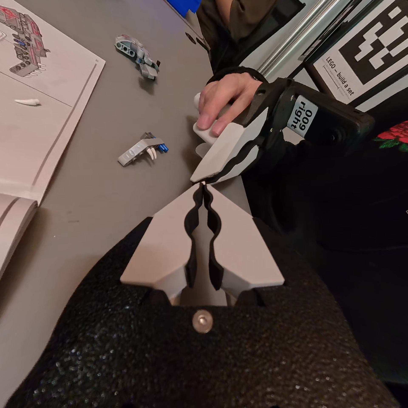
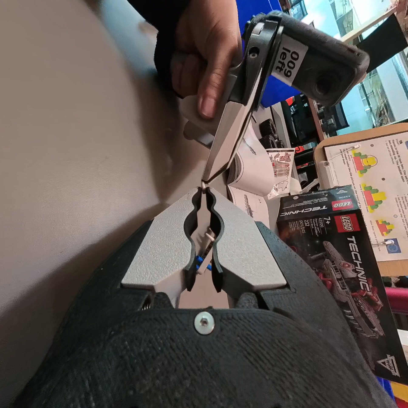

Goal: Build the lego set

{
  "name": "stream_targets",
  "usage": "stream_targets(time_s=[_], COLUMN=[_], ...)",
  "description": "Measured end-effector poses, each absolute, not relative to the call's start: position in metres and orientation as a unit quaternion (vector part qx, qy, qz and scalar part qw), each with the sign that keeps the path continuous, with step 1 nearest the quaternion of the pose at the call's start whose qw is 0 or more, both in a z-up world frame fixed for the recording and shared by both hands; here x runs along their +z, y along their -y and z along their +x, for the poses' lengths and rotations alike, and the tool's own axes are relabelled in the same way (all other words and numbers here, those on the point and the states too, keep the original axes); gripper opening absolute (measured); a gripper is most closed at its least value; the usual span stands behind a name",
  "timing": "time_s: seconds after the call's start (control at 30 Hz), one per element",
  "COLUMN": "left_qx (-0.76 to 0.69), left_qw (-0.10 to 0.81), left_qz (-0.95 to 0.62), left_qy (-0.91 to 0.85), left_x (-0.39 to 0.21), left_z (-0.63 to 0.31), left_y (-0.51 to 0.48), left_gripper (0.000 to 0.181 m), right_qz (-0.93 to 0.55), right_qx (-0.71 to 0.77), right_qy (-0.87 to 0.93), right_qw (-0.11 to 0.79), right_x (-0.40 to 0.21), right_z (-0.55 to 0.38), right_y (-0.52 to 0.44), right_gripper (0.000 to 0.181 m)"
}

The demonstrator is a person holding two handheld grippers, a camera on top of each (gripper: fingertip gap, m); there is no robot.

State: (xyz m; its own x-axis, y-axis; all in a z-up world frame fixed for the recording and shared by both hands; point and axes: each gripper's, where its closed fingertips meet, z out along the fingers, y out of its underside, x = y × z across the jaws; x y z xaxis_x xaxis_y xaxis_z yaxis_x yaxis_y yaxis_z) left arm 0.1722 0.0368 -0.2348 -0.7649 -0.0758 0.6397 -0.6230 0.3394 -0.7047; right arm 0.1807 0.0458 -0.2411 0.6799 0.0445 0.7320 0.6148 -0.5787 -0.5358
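My left gripper [image 1: 202, 186] and right gripper [image 2: 204, 191] meet tip to tip above the grey table [image 1: 92, 220]. Both are shut, and a tiny white tooth piece [image 1: 203, 182] is pinched between the two sets of tips; it also shows in the right wrist view [image 2: 203, 185]. The right gripper [image 1: 204, 180] comes in from the upper right, the left gripper [image 2: 206, 180] from above. A small grey sub-assembly [image 1: 141, 150] with white teeth and blue pins lies on the table, and shows through my right gripper's gap [image 2: 204, 254]. A larger grey assembly [image 1: 136, 57] lies farther off.
The open instruction booklet [image 1: 44, 88] lies at the left with a loose white tooth [image 1: 27, 102] on it. The set's box [image 2: 331, 254], a sticker sheet [image 2: 280, 170] and an instruction board [image 2: 375, 187] stand at the right. The table edge runs close to the grippers. Left and right tips are no more than a few centimetres apart. From either gripper's tips it is about 20 cm to the larger grey assembly [image 1: 136, 57].
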Motion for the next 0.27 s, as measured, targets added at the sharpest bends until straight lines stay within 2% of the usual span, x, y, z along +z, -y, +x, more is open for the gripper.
stream_targets(time_s=[0.1,0.27], left_qx=[0.549,0.583], left_qw=[0.219,0.071], left_qz=[0.204,0.119], left_qy=[0.781,0.8], left_x=[-0.23,-0.218], left_z=[0.177,0.183], left_y=[-0.037,-0.035], left_gripper=[0.0,0.0], right_qz=[-0.822,-0.834], right_qx=[-0.335,-0.305], right_qy=[0.167,0.1], right_qw=[0.429,0.449], right_x=[-0.238,-0.235], right_z=[0.185,0.196], right_y=[-0.046,-0.038], right_gripper=[0.002,0.002])
